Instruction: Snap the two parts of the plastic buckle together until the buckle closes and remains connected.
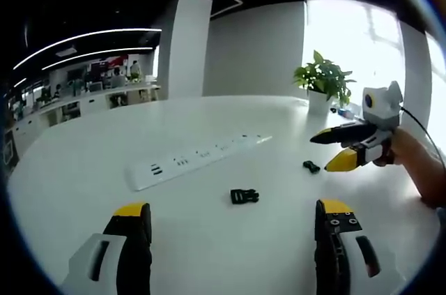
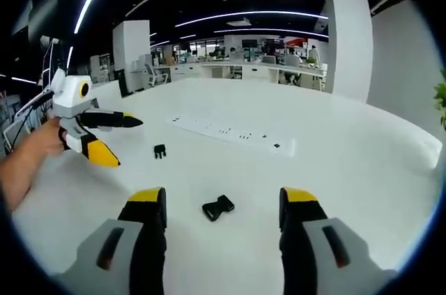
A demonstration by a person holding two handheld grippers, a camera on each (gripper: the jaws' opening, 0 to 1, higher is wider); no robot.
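Larger buckle part (image 1: 244,197): black, lying flat on the white worktop (image 1: 209,239), just ahead of the left gripper and between the lines of its jaws; in the right gripper view it is the small piece (image 2: 160,150) farther off, near the other gripper; untouched by either tool.
Smaller buckle part (image 1: 311,167): black, resting on the worktop apart from the larger part; in the right gripper view it lies close ahead (image 2: 218,207), between that gripper's jaws but not yet within them; which half is socket and which is prong cannot be told.
Left gripper (image 1: 233,222): jaws spread wide, holding nothing; seen from the right gripper view (image 2: 115,141) its yellow tips are parted, held above the worktop by a hand (image 2: 42,143).
Right gripper (image 2: 223,208): jaws wide apart, empty; from the left gripper view (image 1: 334,148) it hovers just beside the smaller part.
Progress: nothing done as yet, judging by the layout; both parts lie loose and separate; each must be picked up, aligned and pressed together until the latch holds.
Surroundings: a white power strip (image 1: 198,157) lies across the worktop beyond the parts; a potted plant (image 1: 323,80) stands at the far edge; an open office lies behind.
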